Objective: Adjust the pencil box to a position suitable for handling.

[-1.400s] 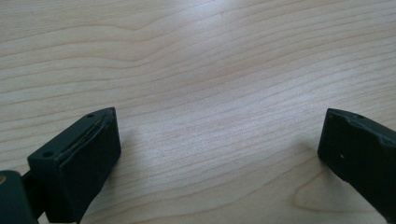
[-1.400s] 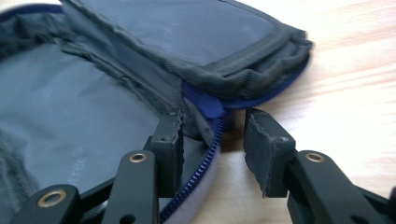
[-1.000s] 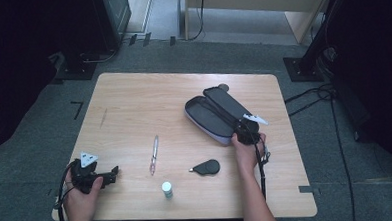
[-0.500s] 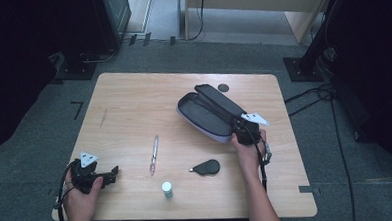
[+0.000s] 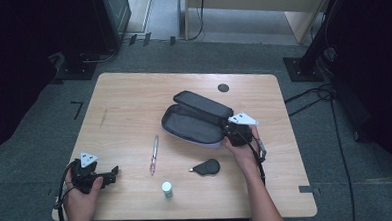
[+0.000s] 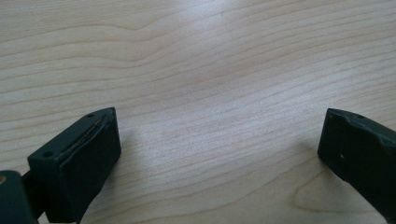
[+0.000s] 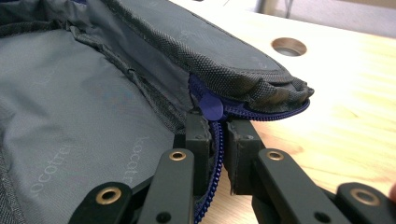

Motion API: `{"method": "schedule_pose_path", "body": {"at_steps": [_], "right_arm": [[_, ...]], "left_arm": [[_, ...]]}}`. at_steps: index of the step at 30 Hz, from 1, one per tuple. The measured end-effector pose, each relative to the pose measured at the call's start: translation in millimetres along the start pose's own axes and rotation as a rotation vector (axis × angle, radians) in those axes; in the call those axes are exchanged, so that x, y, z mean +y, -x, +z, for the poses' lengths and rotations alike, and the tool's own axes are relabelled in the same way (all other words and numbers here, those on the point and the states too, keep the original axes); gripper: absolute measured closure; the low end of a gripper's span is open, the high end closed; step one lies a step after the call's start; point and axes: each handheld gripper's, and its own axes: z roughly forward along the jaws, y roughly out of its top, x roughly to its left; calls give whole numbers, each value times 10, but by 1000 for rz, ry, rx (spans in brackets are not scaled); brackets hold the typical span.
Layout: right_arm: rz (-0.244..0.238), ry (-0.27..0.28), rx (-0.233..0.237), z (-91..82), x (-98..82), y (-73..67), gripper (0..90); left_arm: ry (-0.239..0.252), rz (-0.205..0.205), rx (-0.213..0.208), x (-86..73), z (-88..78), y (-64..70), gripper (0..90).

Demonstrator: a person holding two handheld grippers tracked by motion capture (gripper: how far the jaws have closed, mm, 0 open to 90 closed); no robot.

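A dark grey pencil case [image 5: 197,120] with a blue zipper lies open in the middle of the wooden table [image 5: 133,93], its lid flap raised. My right gripper [image 5: 231,130] is at the case's right end, shut on the blue zipper edge [image 7: 215,140] of the case [image 7: 84,116] just below the zipper pull [image 7: 211,107]. My left gripper [image 5: 112,172] rests low over the table's near left corner, jaws wide apart with only bare wood [image 6: 219,107] between its fingers [image 6: 79,158].
A pen [image 5: 154,154] lies left of the case. A small black teardrop-shaped object [image 5: 206,167] and a small white bottle with a green cap [image 5: 167,189] sit near the front edge. A round cable hole [image 5: 223,88] is in the far tabletop.
My right gripper has risen and dragged the case's end with it; the case has slid left and toward the table's middle. The left gripper has kept still.
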Motion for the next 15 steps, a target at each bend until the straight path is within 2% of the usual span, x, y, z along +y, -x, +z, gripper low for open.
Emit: {"method": "schedule_pose_path", "body": {"at_steps": [5,8,15], "right_arm": [[-46,-13,29,47,-20,-15,812],[-42,-20,53,90,-62,23,813],[-65,-53,64,176,-159,82,812]], "left_arm": [[0,0,0,0,0,0,0],[0,0,0,0,0,0,0],[0,0,0,0,0,0,0]]}}
